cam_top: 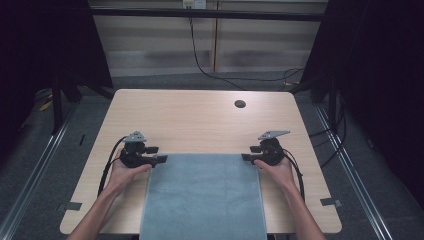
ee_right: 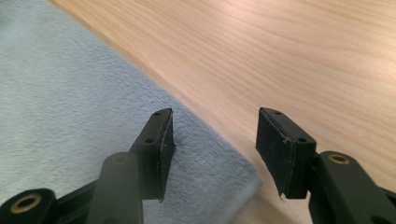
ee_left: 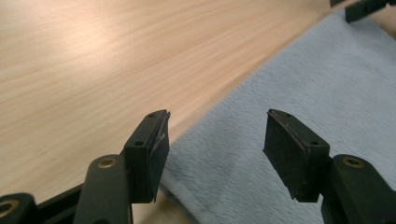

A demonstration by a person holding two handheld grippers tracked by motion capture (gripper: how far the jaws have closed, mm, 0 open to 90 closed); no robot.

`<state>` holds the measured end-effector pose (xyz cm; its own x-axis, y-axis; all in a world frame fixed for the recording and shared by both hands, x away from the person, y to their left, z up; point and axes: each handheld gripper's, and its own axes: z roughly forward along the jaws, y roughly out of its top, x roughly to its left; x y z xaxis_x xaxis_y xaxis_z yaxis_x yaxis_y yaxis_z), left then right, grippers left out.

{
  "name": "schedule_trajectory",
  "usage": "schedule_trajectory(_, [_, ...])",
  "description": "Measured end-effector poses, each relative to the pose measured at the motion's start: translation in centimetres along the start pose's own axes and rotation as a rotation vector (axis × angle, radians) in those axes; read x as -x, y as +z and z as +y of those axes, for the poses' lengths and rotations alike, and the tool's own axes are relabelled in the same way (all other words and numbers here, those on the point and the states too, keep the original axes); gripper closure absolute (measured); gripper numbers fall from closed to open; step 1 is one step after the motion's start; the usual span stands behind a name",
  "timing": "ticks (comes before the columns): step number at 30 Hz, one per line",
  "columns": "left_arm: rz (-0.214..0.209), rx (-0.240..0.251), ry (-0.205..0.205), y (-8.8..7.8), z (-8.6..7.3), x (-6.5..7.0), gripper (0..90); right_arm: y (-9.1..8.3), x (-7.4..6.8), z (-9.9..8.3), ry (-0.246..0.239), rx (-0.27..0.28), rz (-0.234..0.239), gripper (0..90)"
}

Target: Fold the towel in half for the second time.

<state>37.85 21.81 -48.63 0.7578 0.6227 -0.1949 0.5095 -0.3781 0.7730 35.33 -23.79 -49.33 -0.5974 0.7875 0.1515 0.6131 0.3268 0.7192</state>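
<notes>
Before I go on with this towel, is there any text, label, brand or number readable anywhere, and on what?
None can be read.
Grey towel: plain, no tag or print showing.
Wooden table: bare grain, one dark round hole, no marking.
Left gripper and right gripper: black jaws and grey plates, no lettering visible.
Pale fitting on the far wall: too small to tell.

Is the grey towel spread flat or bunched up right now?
Spread flat. The grey towel lies smooth on the table, its far edge straight between the left gripper and right gripper; its near end is out of frame.
</notes>
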Motion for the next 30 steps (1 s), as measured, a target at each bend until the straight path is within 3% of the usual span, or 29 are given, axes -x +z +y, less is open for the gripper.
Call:
schedule_trajectory(3, [0.023,-0.013,-0.019,0.3,-0.3,-0.5,37.6,0.3,0.3,-0.5,0.008,-0.014,-0.008,46.9])
schedule_trajectory(9, [0.045,-0.043,-0.012,0.9,-0.6,-0.9,37.4,0.5,0.1,-1.1,-0.005,-0.025,-0.003,52.1])
schedule_trajectory(12, [0.047,-0.065,-0.009,1.2,-0.9,-1.0,36.3,0.4,0.0,-1.1,-0.006,-0.026,0.013,65.8])
schedule_trajectory(15, [0.033,-0.072,-0.008,1.4,-1.1,-1.0,37.1,0.4,-0.2,-1.2,0.008,-0.03,0.039,73.3])
schedule_trajectory(18, [0.015,-0.066,0.004,1.4,-1.2,-0.9,43.5,0.4,-0.3,-1.3,0.016,-0.03,0.048,78.2])
schedule_trajectory(21, [-0.007,-0.069,0.014,1.3,-1.3,-0.8,58.7,0.4,-0.3,-1.3,0.02,-0.029,0.052,80.9])
schedule_trajectory(24, [-0.055,-0.066,0.003,1.3,-1.5,-0.8,74.7,0.3,-0.4,-1.2,0.022,-0.023,0.056,82.1])
schedule_trajectory(30, [-0.083,-0.02,-0.004,0.4,-1.0,-1.2,80.8,-0.4,-0.1,-0.9,0.045,0.037,0.075,83.0])
